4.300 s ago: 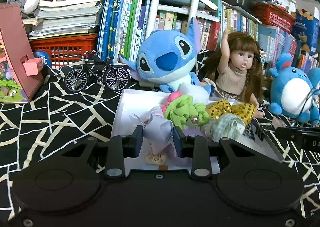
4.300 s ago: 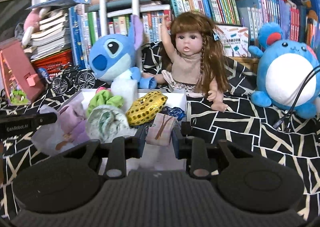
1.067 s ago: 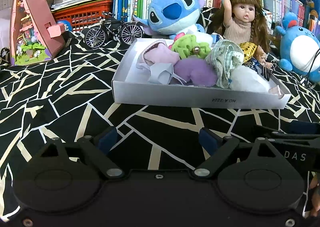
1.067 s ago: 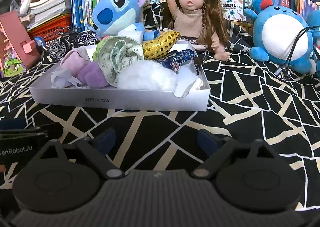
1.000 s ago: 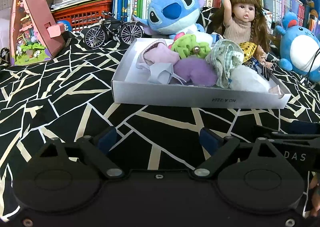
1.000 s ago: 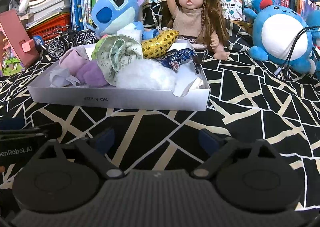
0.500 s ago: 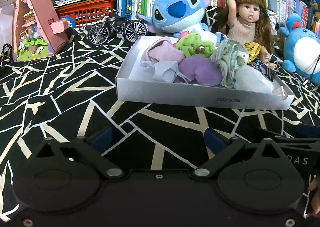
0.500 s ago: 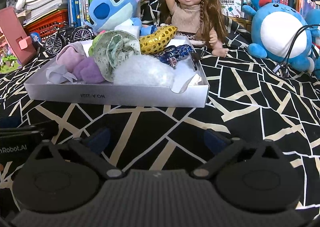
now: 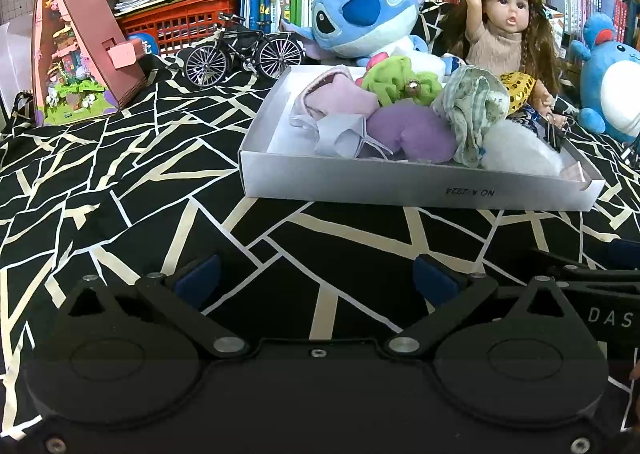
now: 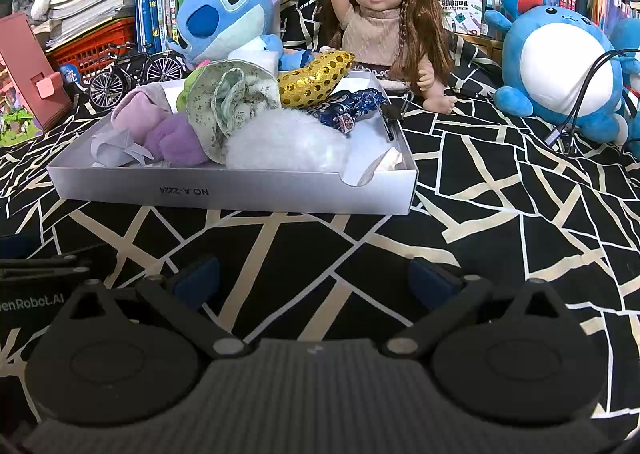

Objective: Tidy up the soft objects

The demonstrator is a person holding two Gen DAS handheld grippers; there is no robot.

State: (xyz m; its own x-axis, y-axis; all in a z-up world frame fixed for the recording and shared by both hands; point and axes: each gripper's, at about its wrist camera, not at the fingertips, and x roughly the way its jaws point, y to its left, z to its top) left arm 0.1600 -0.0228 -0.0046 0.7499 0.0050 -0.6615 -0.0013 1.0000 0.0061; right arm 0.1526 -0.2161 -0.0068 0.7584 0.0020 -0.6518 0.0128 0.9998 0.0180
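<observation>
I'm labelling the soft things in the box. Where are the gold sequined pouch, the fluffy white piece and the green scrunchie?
gold sequined pouch [image 10: 316,78], right wrist view, middle of its sequined side.
fluffy white piece [image 10: 286,141], right wrist view, centre of the fluff.
green scrunchie [image 9: 394,79], left wrist view, its ruffled top.

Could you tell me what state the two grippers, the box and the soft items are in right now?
left gripper: open, empty, short of the box.
right gripper: open, empty.
white box: lidless, upright on the cloth.
soft items: piled inside the box.
doll: sitting upright behind the box, one arm raised.
</observation>
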